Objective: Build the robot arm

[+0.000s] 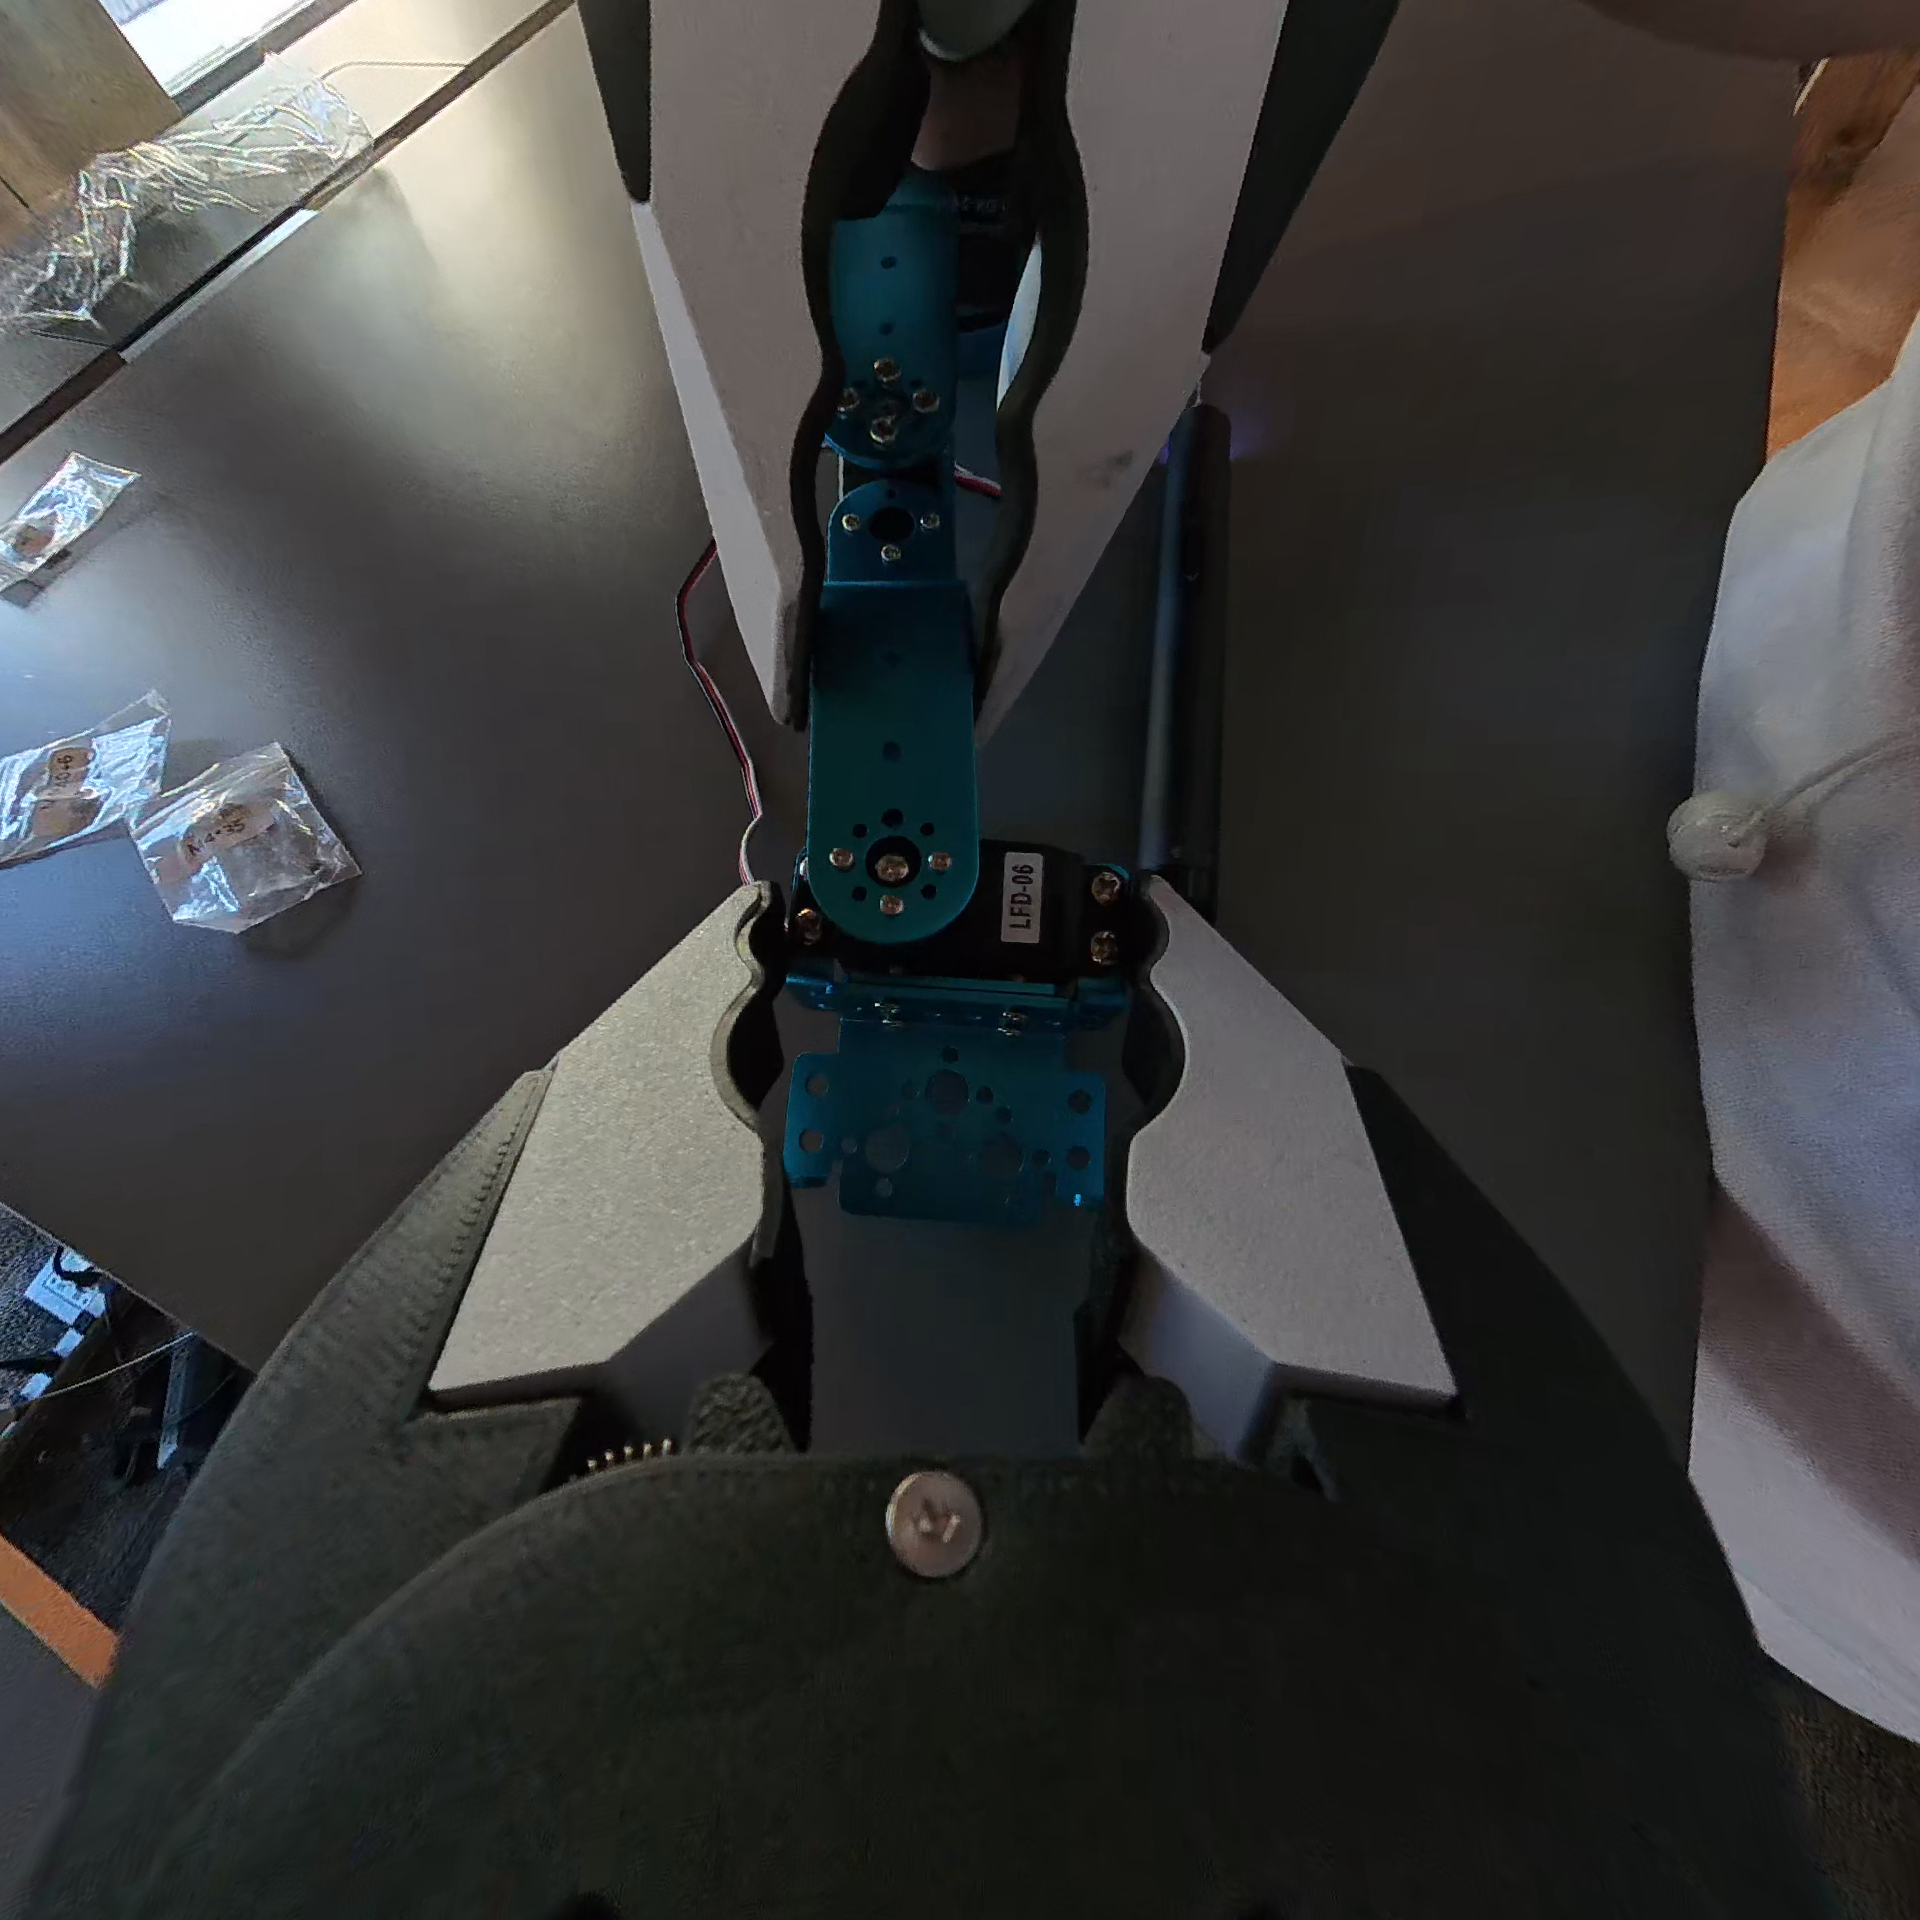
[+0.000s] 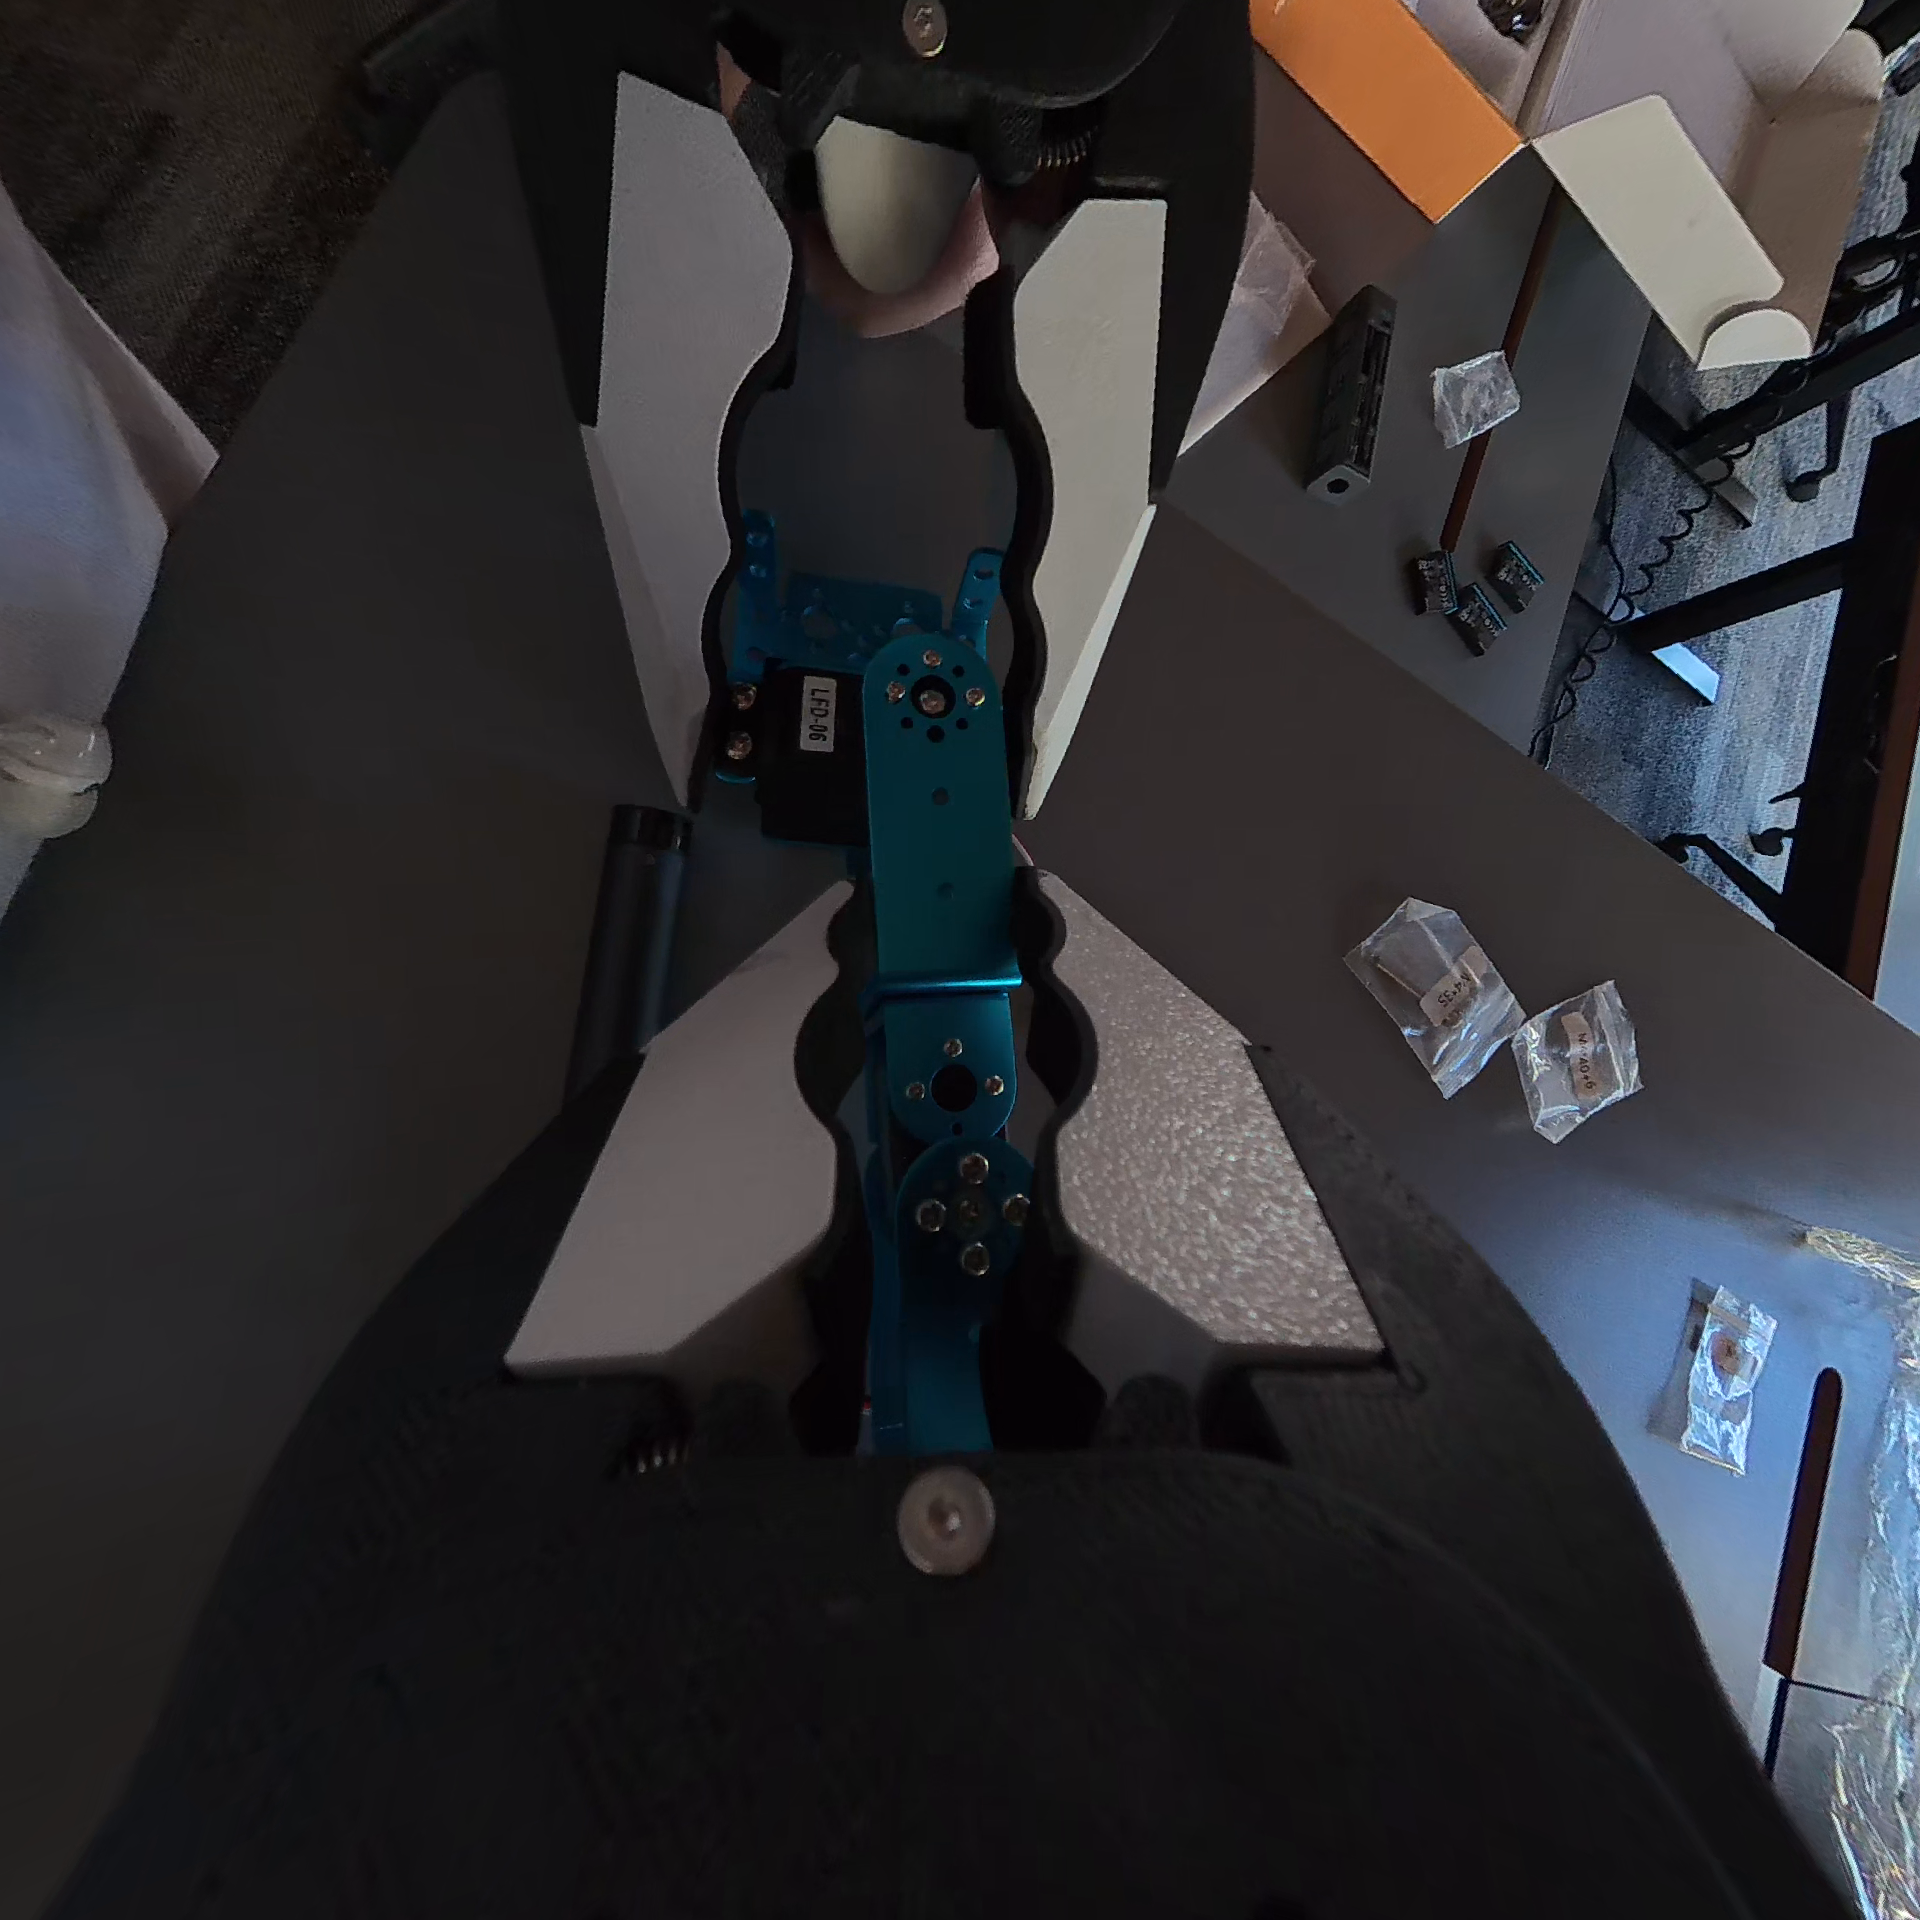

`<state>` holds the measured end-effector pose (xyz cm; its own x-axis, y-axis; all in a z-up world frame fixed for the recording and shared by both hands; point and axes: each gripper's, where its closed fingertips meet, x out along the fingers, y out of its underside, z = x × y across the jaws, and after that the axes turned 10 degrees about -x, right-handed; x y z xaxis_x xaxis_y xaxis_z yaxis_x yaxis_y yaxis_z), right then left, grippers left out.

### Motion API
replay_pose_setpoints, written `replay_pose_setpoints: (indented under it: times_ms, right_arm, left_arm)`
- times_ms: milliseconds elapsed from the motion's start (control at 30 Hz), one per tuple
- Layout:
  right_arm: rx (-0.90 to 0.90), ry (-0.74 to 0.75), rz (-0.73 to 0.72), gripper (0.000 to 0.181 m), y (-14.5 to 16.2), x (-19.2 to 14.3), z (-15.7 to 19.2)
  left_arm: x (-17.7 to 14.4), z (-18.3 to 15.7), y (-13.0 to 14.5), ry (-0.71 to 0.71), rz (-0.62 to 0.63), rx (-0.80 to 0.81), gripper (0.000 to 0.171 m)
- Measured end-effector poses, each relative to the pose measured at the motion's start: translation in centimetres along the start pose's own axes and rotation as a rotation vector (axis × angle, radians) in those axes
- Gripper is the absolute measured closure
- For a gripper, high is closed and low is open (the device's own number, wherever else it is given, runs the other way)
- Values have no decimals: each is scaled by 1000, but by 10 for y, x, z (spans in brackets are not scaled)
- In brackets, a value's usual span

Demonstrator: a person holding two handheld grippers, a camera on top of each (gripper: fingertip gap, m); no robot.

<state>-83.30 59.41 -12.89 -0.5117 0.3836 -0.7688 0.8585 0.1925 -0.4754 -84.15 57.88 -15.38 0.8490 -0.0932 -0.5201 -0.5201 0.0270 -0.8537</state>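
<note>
A blue metal servo-arm assembly is held between both grippers above a grey table. My left gripper is shut on the black servo that sits in a blue perforated base bracket. My right gripper is shut on the long blue arm link, with a round hub between its pads. Each gripper shows in the other's view, the right one from the top and the left one from the top. Red, black and white servo wires hang at the left.
A dark cylinder lies on the table beside the assembly. Small clear bags of hardware lie to the side. A dark bar-shaped device, small black modules and an open box are farther off. A person's white garment is close.
</note>
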Motion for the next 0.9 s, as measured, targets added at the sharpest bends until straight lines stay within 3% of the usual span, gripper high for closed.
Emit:
replay_pose_setpoints:
  times_ms: [667,900]
  right_arm:
    - [-65,29,75,153,4,1,-1]
    - [37,79,148,138,2,-7,-6]
  left_arm:
    - [-6,1,10,-25,37,2,104]
    - [-36,5,3,-15,-51,-39,101]
